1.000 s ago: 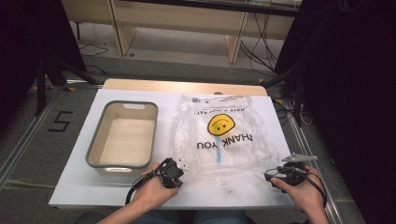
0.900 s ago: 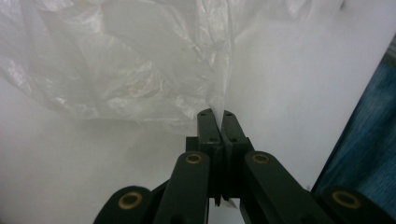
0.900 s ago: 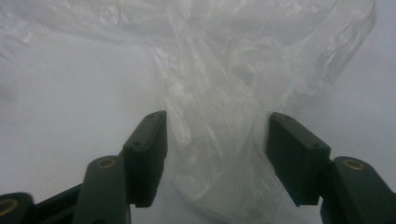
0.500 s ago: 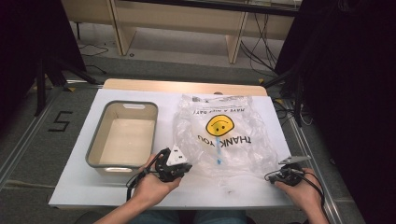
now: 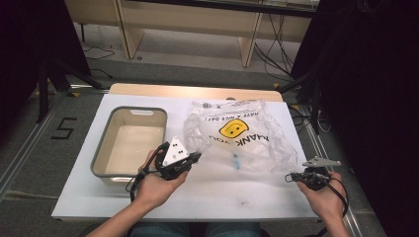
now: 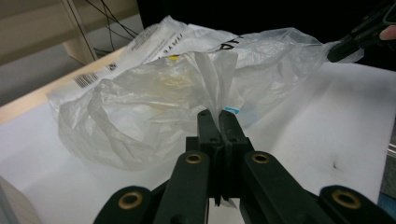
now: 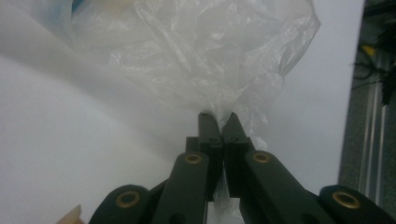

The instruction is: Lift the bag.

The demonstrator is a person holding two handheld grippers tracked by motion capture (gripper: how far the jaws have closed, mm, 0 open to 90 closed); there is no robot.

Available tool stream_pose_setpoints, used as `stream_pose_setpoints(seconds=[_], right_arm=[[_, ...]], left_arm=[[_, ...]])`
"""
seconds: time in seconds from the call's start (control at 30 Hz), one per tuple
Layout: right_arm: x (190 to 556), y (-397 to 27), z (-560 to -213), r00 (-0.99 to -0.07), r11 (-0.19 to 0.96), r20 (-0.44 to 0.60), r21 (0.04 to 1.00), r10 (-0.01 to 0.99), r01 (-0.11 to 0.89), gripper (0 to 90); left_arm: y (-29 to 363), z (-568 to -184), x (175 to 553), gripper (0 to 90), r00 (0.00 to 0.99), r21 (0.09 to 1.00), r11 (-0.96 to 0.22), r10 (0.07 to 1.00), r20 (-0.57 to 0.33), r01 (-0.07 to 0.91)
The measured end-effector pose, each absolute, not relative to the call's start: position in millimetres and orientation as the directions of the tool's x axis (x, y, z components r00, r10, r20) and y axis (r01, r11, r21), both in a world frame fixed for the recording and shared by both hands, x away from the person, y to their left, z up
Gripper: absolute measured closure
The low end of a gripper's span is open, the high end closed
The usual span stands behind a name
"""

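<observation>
Both jaws clenched on the clear plastic bag [image 5: 237, 136] mid-table: left gripper [image 5: 196, 157] pinches its near-left fold, right gripper [image 5: 288, 177], just closed, its corner by the table's right edge.

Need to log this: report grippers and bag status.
Left gripper shut on plastic bag. Right gripper just closed on bag's other edge. Grey bin alongside, nothing blocking.

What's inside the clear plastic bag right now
Through the plastic bag a small blue item shows; crumpled folds hide any other contents.
</observation>
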State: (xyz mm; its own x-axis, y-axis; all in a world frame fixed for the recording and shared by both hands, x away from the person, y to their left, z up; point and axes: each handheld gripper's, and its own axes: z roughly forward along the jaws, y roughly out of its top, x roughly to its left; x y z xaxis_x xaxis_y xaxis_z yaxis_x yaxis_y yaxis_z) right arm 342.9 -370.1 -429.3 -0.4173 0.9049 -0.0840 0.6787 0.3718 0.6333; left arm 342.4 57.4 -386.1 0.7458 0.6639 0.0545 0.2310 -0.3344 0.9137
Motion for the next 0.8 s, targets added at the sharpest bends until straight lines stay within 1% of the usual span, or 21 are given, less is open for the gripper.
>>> stream_pose_setpoints(seconds=[0.17,0.23,0.27,0.4,0.43,0.47,0.5,0.53,0.57,0.8], right_arm=[[339.7,-368.6,-408.8,-0.378,0.338,-0.116,0.727,0.918,0.597,90.0],[338.3,-368.8,-396.1,-0.351,0.324,-0.143,0.779,0.925,0.536,90.0],[338.3,-368.8,-396.1,-0.351,0.324,-0.143,0.779,0.925,0.536,90.0],[338.7,-369.0,-382.3,-0.317,0.304,-0.165,0.831,0.934,0.465,90.0],[339.3,-369.3,-375.8,-0.294,0.290,-0.171,0.855,0.940,0.430,90.0],[339.3,-369.3,-375.8,-0.294,0.290,-0.171,0.855,0.940,0.430,90.0],[339.9,-369.8,-370.1,-0.276,0.277,-0.174,0.875,0.945,0.398,90.0],[339.9,-369.8,-370.1,-0.276,0.277,-0.174,0.875,0.945,0.398,90.0],[340.4,-370.5,-365.0,-0.257,0.269,-0.181,0.890,0.949,0.369,90.0],[341.0,-370.7,-355.2,-0.221,0.249,-0.185,0.918,0.958,0.310,90.0]], left_arm=[[63.1,-374.9,346.5,89.4,0.726,0.932,-0.303,0.684,0.070,0.196],[64.5,-371.5,348.8,89.4,0.720,0.938,-0.290,0.691,0.067,0.191],[65.2,-369.6,350.3,89.4,0.719,0.939,-0.286,0.692,0.066,0.189],[66.2,-361.0,355.1,89.4,0.704,0.951,-0.261,0.707,0.071,0.166],[66.1,-358.6,356.3,89.4,0.702,0.954,-0.255,0.709,0.072,0.159],[65.9,-356.2,357.3,89.4,0.698,0.956,-0.249,0.713,0.074,0.152],[65.9,-354.0,358.3,89.4,0.695,0.959,-0.242,0.715,0.076,0.145],[65.9,-351.8,359.4,89.4,0.691,0.962,-0.236,0.719,0.077,0.139],[65.7,-349.9,360.3,89.4,0.689,0.963,-0.232,0.721,0.077,0.135],[64.0,-341.2,363.3,89.4,0.678,0.975,-0.201,0.730,0.084,0.096]])
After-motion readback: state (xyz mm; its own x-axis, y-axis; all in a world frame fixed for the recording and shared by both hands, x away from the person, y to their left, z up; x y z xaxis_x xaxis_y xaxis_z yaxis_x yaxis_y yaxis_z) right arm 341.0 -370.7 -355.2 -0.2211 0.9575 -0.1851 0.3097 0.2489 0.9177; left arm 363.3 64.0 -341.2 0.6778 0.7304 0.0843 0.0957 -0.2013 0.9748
